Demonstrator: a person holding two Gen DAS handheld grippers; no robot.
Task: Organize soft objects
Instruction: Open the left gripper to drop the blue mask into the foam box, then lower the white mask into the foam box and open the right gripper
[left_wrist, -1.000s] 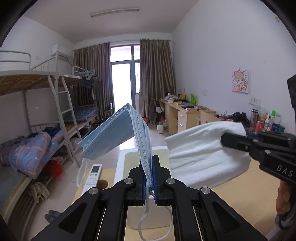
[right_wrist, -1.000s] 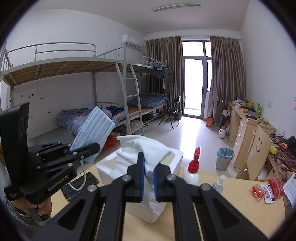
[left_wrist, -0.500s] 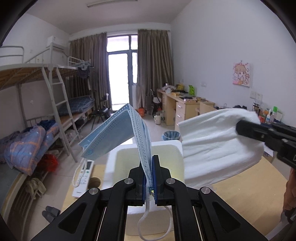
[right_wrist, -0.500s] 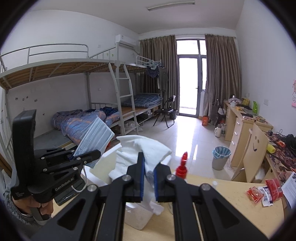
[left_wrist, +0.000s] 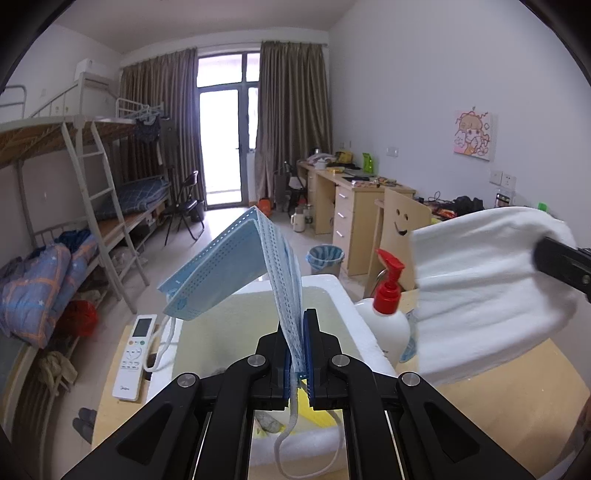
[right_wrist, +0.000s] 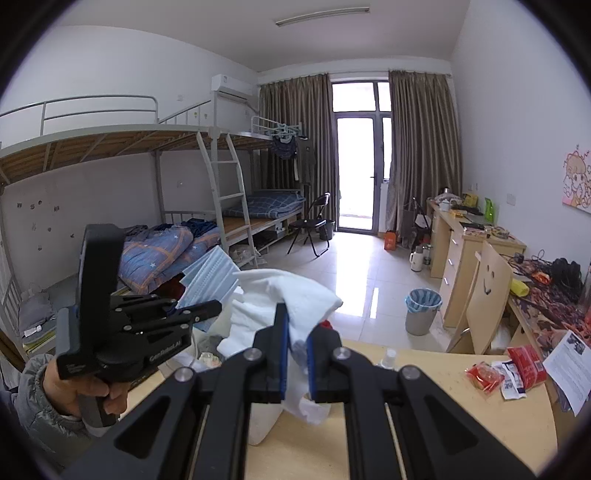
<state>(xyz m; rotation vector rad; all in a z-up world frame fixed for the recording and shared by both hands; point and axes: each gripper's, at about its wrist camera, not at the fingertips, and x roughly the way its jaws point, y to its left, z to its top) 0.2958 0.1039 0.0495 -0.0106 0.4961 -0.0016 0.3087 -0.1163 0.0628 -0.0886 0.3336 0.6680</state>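
The left gripper (left_wrist: 298, 354) is held level above the foam box (left_wrist: 347, 295), pointing across the surface (left_wrist: 517, 398) toward the room; in the right wrist view a bare hand (right_wrist: 88, 391) in a grey sleeve grips its handle from below. The right gripper (right_wrist: 297, 354) is raised beside it at about the same height, also aimed forward.

One blue face mask (left_wrist: 236, 273) and one white towel (left_wrist: 487, 291) are in the air. On the surface sit one foam box, one white bottle (left_wrist: 388, 325) with a red pump just beside the box, and one white remote control (left_wrist: 133, 354) on the box's other side. Several red and white packets (right_wrist: 506, 373) lie farther along the surface.

The left fingers (left_wrist: 311, 347) are pressed together on the mask's folded edge; the mask stands up out of them and its ear loops hang below, over the box. The right fingers (right_wrist: 281, 354) are clamped on the towel, with only a narrow gap filled by cloth; the towel bunches up above them and a corner droops beneath, near the box.
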